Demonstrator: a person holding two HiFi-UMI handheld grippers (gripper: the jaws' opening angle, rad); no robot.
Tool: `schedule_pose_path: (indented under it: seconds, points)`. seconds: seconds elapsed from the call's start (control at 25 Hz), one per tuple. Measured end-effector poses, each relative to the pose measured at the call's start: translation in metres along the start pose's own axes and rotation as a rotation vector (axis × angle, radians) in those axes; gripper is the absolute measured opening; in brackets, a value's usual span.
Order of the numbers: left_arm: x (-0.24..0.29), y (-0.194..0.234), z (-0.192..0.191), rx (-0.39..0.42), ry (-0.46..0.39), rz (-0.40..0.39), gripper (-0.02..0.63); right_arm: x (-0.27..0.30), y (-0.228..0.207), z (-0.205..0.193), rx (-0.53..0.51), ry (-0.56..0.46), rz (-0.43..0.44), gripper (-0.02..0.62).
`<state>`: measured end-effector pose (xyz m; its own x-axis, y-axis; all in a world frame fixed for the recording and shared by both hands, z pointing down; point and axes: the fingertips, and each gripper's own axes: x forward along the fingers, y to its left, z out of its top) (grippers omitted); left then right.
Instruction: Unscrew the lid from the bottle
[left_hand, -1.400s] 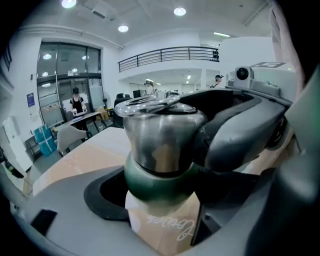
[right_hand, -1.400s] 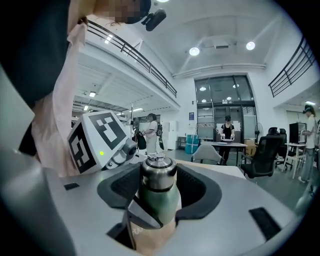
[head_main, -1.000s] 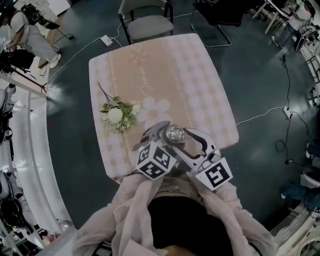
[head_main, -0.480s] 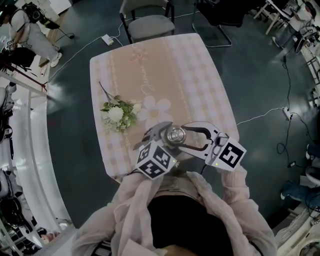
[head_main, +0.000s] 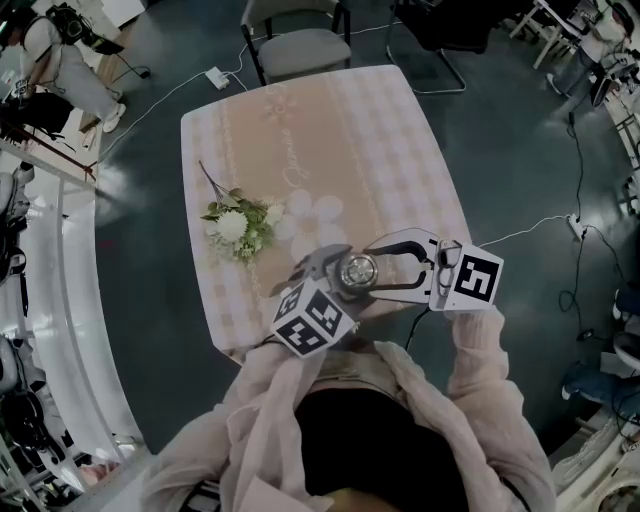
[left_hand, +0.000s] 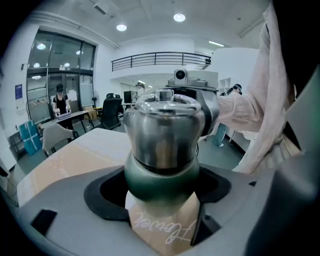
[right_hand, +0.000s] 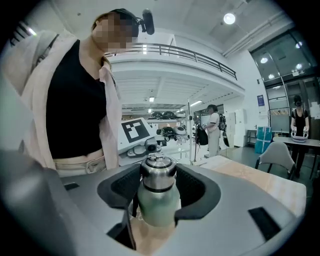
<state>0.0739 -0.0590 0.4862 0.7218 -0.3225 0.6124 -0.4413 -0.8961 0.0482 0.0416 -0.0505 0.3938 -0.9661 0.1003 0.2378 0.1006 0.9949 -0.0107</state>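
Left gripper (head_main: 322, 264) clamped on bottle (left_hand: 161, 172), right gripper (head_main: 373, 270) reaching in sideways, clamped on lid (right_hand: 158, 175).

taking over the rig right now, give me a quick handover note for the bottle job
The left gripper is shut on the lower body of the green metal bottle and holds it upright at the near end of the checked beige table.
The right gripper is shut on the round steel lid, one pad on each side of it.
Done: both grips are set.
The lid sits on the bottle; how far it is loosened cannot be told.
Left: keep the body steady, turn the lid until it frees, lift it off.
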Motion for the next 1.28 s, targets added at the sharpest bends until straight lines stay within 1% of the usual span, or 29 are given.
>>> schedule_pose_path:
  seconds: [0.08, 0.12, 0.2, 0.32, 0.48, 0.6, 0.8, 0.88, 1.0, 1.12, 1.28]
  points:
    - [0.000, 0.001, 0.001, -0.009, -0.006, 0.005, 0.400, -0.001, -0.001, 0.000, 0.002, -0.003, 0.003, 0.238]
    - [-0.001, 0.002, 0.001, -0.012, -0.010, 0.011, 0.400, -0.001, -0.001, 0.001, 0.003, -0.009, -0.009, 0.238]
    - [-0.003, 0.006, 0.001, -0.021, -0.014, 0.030, 0.400, 0.000, -0.004, 0.004, 0.010, -0.039, -0.061, 0.242]
    - [-0.003, 0.013, 0.001, -0.037, -0.015, 0.062, 0.400, -0.002, -0.011, 0.010, 0.062, -0.110, -0.179, 0.279]
    - [-0.001, 0.017, 0.000, -0.049, -0.015, 0.086, 0.400, -0.009, -0.015, 0.012, 0.117, -0.173, -0.350, 0.287]
    - [-0.001, 0.021, 0.001, -0.054, -0.016, 0.098, 0.400, -0.012, -0.017, 0.011, 0.151, -0.184, -0.492, 0.285]
    - [0.001, 0.025, 0.002, -0.060, -0.017, 0.130, 0.400, -0.014, -0.017, 0.005, 0.211, -0.185, -0.649, 0.285]
    - [0.000, 0.026, 0.001, -0.055, -0.016, 0.135, 0.400, -0.010, -0.016, 0.004, 0.204, -0.169, -0.688, 0.284]
    - [-0.003, 0.027, 0.000, -0.054, -0.019, 0.135, 0.400, 0.000, -0.012, 0.003, 0.177, -0.129, -0.701, 0.282]
    - [-0.003, 0.026, 0.000, -0.046, -0.014, 0.135, 0.400, 0.005, -0.012, 0.007, 0.165, -0.136, -0.723, 0.283]
    - [-0.001, 0.025, 0.000, -0.033, -0.004, 0.139, 0.400, 0.005, -0.017, 0.012, 0.108, -0.137, -0.793, 0.256]
